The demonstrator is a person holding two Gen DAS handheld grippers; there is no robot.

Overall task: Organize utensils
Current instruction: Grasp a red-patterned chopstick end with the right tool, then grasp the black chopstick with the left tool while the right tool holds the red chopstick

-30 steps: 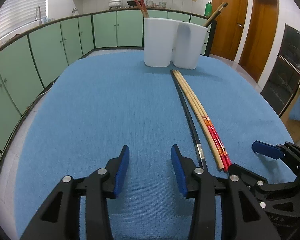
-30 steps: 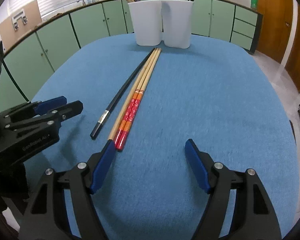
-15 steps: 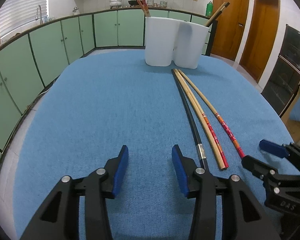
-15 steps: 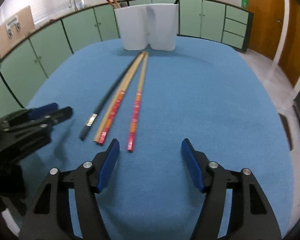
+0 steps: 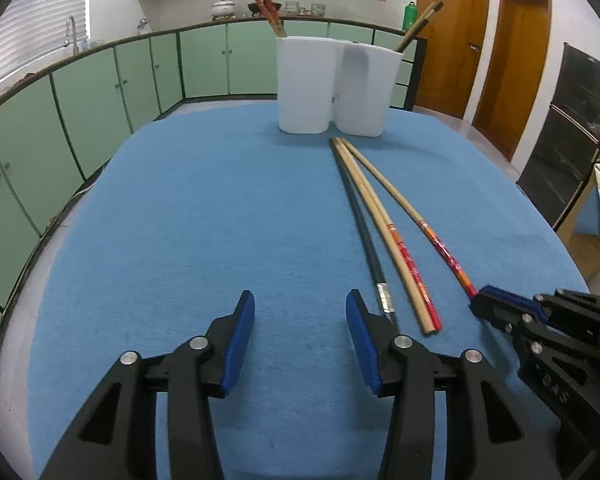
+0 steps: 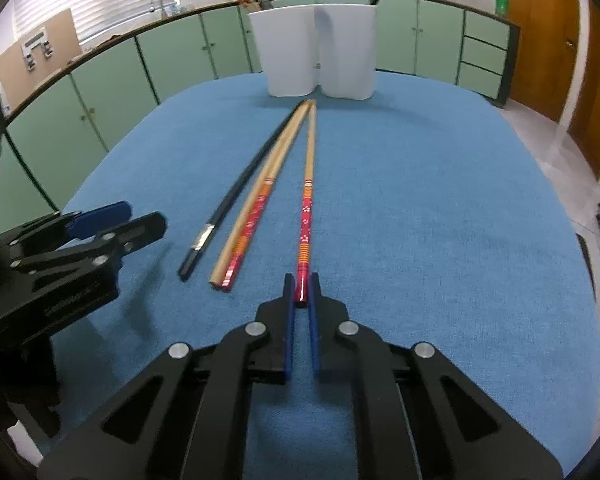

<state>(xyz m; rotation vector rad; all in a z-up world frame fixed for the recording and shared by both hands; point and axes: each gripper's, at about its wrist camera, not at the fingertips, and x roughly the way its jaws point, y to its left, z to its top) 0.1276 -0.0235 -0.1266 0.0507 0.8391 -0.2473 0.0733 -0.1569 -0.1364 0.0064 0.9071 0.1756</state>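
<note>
Several chopsticks lie on the blue table mat (image 6: 420, 200). My right gripper (image 6: 301, 286) is shut on the near end of a red-patterned chopstick (image 6: 306, 204), which still lies along the mat; it also shows in the left wrist view (image 5: 440, 242). Beside it lie a plain wooden and a red-patterned chopstick together (image 6: 256, 208) and a black chopstick (image 6: 228, 204). My left gripper (image 5: 300, 308) is open and empty, just left of the black chopstick's near end (image 5: 382, 296). Two white holders (image 6: 316, 56) stand at the far end with chopsticks in them.
Green cabinets (image 5: 100, 96) curve round the left and back. Wooden doors (image 5: 512, 52) and a dark oven (image 5: 568, 128) stand to the right. The left gripper's body (image 6: 60, 252) shows at the left of the right wrist view.
The right gripper has shut on the near end of the red-patterned chopstick, which had been drawn apart from the others. The left gripper has stayed open in place.
</note>
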